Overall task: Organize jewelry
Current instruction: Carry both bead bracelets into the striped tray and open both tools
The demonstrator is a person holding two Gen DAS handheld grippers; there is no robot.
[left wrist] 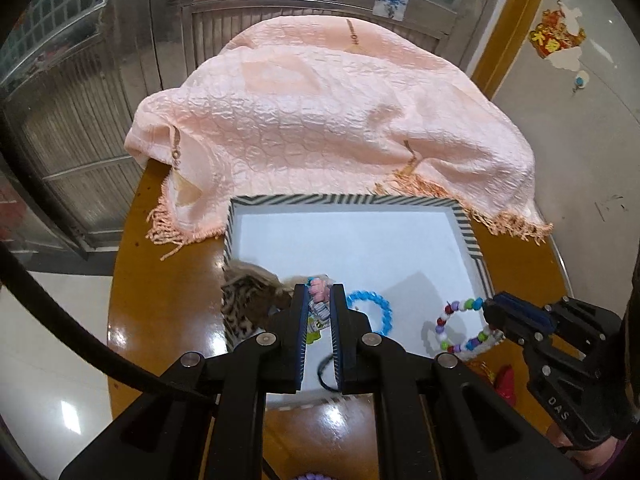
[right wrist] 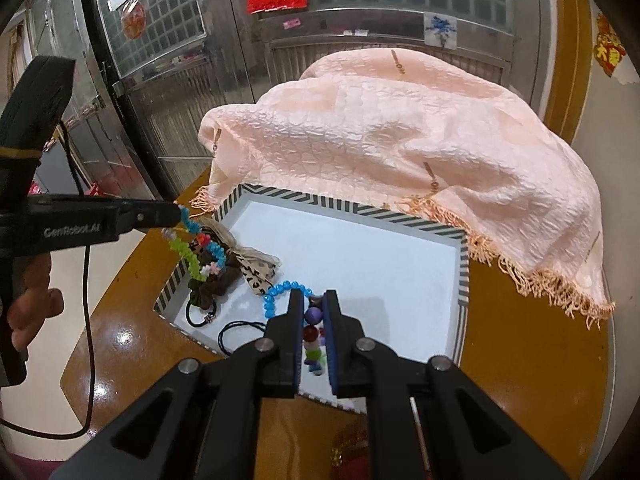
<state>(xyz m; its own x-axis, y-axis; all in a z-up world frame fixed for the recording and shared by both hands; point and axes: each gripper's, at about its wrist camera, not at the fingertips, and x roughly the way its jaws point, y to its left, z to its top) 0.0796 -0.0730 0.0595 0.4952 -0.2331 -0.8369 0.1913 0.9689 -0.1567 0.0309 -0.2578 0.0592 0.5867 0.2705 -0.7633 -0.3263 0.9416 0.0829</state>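
Note:
A white tray with a striped rim point(left wrist: 340, 200) point(right wrist: 463, 276) lies on the round wooden table. My left gripper point(left wrist: 320, 292) point(right wrist: 178, 214) is shut on a colourful bead string point(left wrist: 319, 304) point(right wrist: 188, 248) that hangs over the tray's near left corner. My right gripper point(right wrist: 313, 300) point(left wrist: 489, 306) is shut on a multicoloured bead bracelet point(right wrist: 314, 340) point(left wrist: 460, 328) held above the tray's near right part. A blue bead bracelet point(left wrist: 378, 306) point(right wrist: 276, 294), a leopard-print scrunchie point(left wrist: 244, 296) point(right wrist: 256, 268), a dark scrunchie point(right wrist: 212, 280) and black hair ties point(right wrist: 202, 314) lie in the tray.
A pink fringed cloth point(left wrist: 320, 112) point(right wrist: 420, 140) covers the far half of the table and overlaps the tray's far rim. A red item point(left wrist: 506, 384) lies on the table by the tray's near right corner. Metal doors stand behind.

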